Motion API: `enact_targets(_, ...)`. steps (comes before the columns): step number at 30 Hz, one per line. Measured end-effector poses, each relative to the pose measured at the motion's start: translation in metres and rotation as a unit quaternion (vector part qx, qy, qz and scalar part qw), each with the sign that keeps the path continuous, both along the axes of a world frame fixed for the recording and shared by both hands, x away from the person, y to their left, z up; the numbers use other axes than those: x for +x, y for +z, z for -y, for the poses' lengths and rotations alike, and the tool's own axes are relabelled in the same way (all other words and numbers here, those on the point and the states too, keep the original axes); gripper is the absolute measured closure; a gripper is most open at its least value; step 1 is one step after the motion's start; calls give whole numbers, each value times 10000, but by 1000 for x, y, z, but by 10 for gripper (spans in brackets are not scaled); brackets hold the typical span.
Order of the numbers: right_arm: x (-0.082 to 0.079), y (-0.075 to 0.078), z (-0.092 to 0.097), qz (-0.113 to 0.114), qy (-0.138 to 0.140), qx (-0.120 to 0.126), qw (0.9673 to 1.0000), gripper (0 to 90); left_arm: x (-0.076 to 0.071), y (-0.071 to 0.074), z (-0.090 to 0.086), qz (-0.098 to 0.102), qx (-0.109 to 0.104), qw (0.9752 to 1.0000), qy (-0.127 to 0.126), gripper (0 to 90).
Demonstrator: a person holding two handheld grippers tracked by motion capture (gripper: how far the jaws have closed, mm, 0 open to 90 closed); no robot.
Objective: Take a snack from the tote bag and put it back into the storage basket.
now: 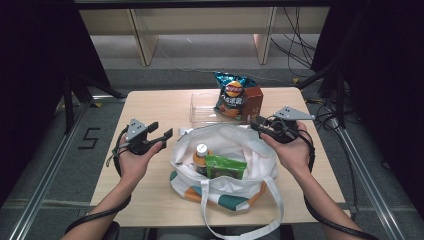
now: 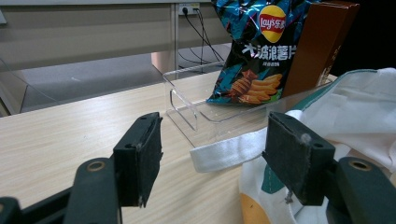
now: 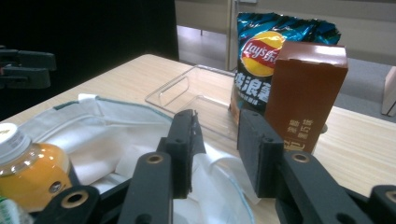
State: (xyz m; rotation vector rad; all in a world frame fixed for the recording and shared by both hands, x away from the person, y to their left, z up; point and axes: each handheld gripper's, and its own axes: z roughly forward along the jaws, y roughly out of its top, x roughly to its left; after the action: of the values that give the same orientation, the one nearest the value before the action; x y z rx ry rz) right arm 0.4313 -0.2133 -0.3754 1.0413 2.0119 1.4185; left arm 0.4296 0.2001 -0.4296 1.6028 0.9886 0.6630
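My right gripper [image 1: 261, 125] sat at the far right rim of the white tote bag [image 1: 227, 145], its jaws narrowed to a small gap. In the right gripper view a fold of the bag's white cloth lay between the pads [image 3: 186, 140], though I could not tell whether they pressed on it. My left gripper [image 1: 162, 131] hovered over the wooden table [image 1: 150, 105] just left of the bag, jaws spread wide with nothing between them; in the left gripper view the bag's white strap [image 2: 224, 151] lay on the table beyond them.

The bag stood open in the middle of the table, near my edge. Inside it were an orange drink bottle [image 1: 201, 156] with a white cap and a green packet [image 1: 226, 167] beside it. Behind the bag a clear plastic tray [image 1: 200, 107] held a blue bag of Lay's crisps [image 1: 231, 95] and a brown carton [image 1: 253, 100], standing upright side by side.
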Motion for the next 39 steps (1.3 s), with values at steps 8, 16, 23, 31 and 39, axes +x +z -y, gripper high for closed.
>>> enact_targets(8,-11,-7,-4,-6,111,11,9999,647,0,-1,-1,-31,4,10000,13,357)
enact_targets(16,-22,-8,-6,-125,404,-79,9991,639,0,-1,-1,-20,14,10000,28,357)
enact_targets(23,-29,-12,-8,-409,464,113,9980,634,0,-1,-1,-21,28,10000,36,356)
enact_targets(31,-31,-10,-8,-273,584,45,9979,618,1,-1,0,-2,6,10000,14,357)
enact_targets(39,-39,-6,-7,-356,691,117,9969,599,0,0,-3,11,3,10000,48,356)
